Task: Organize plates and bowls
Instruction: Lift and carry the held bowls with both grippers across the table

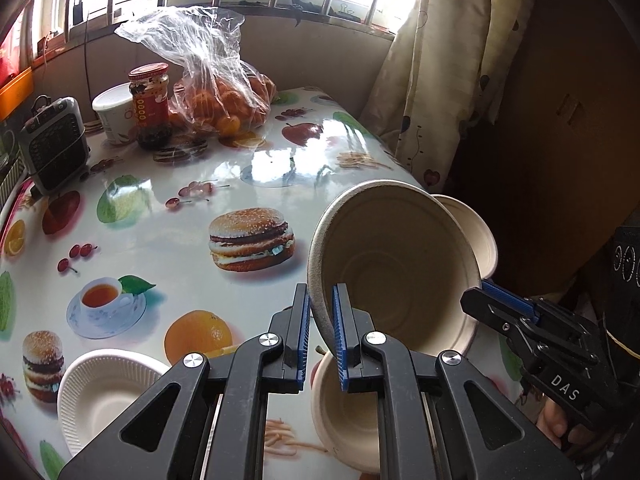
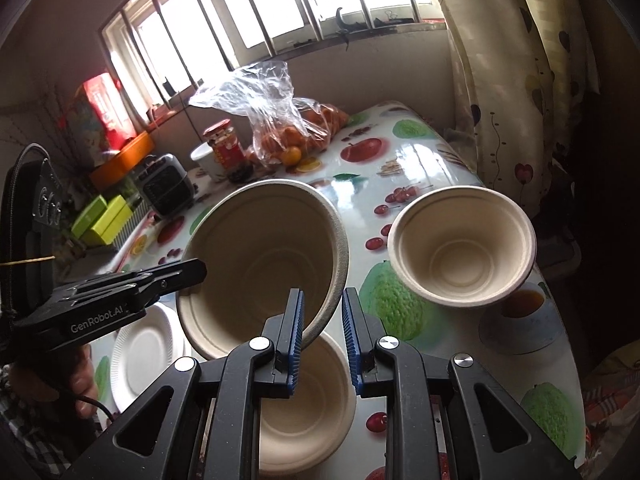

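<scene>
Right wrist view: three beige bowls [image 2: 462, 246], one white plate [image 2: 140, 354].

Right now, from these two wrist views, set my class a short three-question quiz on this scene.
1. True or false: the left gripper clamps the rim of the tilted bowl.
2. How many beige bowls are in view?
3. The white plate is: A) held in the air, B) lying on the table, C) inside a bowl.
Key: 1 true; 2 three; 3 B.
</scene>
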